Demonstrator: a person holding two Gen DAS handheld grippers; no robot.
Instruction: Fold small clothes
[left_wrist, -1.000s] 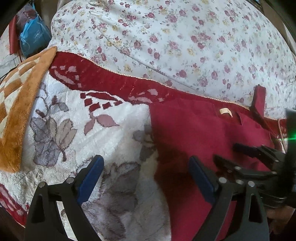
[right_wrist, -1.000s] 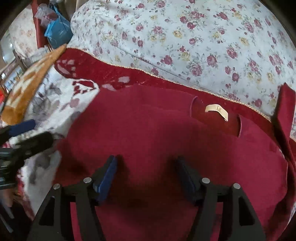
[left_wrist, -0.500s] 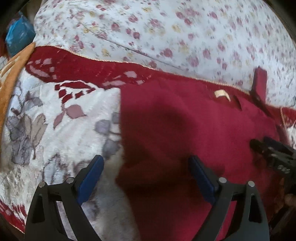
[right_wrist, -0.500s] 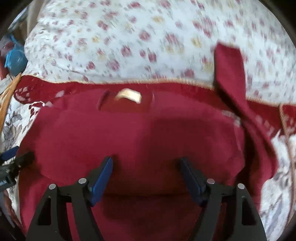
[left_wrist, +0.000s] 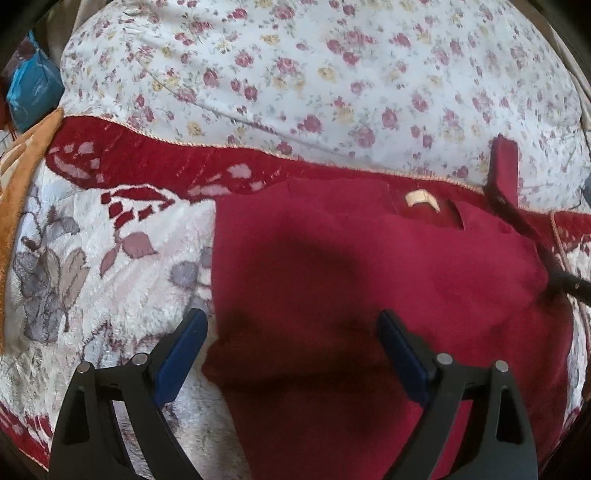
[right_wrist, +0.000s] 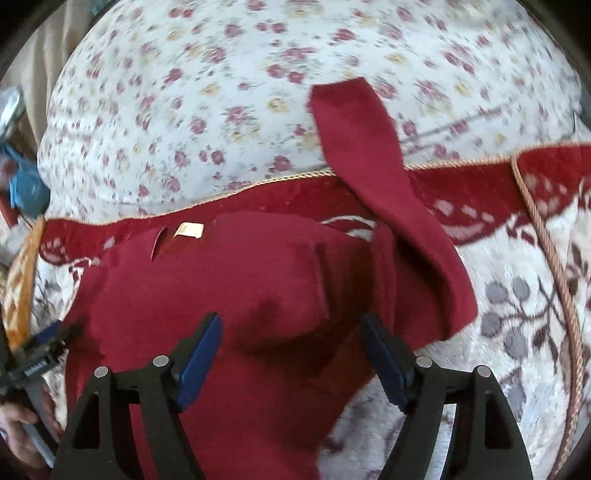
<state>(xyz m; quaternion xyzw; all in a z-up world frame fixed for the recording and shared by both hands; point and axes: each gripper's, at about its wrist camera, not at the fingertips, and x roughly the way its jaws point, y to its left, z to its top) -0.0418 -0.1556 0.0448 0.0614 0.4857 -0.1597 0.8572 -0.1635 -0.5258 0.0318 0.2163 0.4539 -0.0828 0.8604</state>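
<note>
A dark red small top (left_wrist: 369, 277) lies flat on a plush blanket (left_wrist: 110, 295), with a cream neck label (left_wrist: 421, 199) at its far edge. One sleeve (right_wrist: 369, 166) sticks out onto the flowered quilt (right_wrist: 221, 92). My left gripper (left_wrist: 291, 343) is open and straddles the top's left edge, one finger over the blanket and one over the cloth. My right gripper (right_wrist: 291, 343) is open over the top's (right_wrist: 221, 288) right side near the sleeve's root, with nothing pinched. In the right wrist view the left gripper (right_wrist: 55, 336) shows at the left edge.
The flowered quilt (left_wrist: 332, 74) bulges behind the blanket's red border (left_wrist: 166, 166). An orange checked blanket (left_wrist: 22, 192) and a blue bag (left_wrist: 29, 92) lie at the far left. White patterned blanket (right_wrist: 517, 314) spreads to the right of the top.
My right gripper swept right across the top to its sleeve side, rolled, and its jaws widened a little. My left gripper shifted right, so it now straddles the top's left edge.
</note>
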